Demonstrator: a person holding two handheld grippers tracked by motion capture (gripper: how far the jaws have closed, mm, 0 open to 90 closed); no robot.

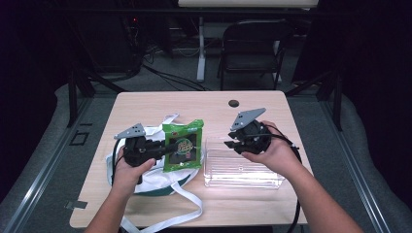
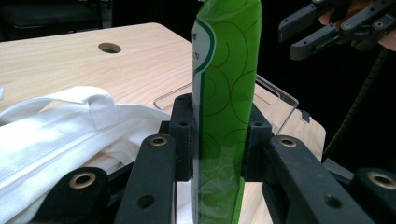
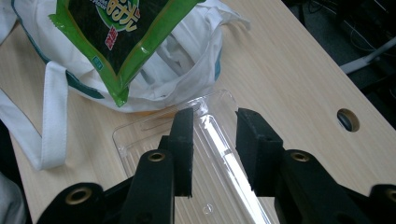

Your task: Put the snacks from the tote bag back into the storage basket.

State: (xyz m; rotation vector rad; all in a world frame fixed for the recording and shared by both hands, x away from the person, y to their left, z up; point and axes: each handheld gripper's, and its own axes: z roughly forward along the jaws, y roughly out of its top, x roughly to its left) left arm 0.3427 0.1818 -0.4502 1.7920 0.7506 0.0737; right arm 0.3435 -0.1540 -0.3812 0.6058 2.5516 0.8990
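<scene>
Up close, left gripper (image 2: 217,135) pinches green packet (image 2: 226,93) edge-on — high view shows printed face.

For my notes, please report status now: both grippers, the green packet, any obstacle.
Left gripper shut on green packet, held over white bag. Right gripper open, above clear tray. No obstacle seen.

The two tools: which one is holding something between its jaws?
The left tool: its jaws are shut on the green packet above the white bag. The right tool is open over the clear tray.
</scene>
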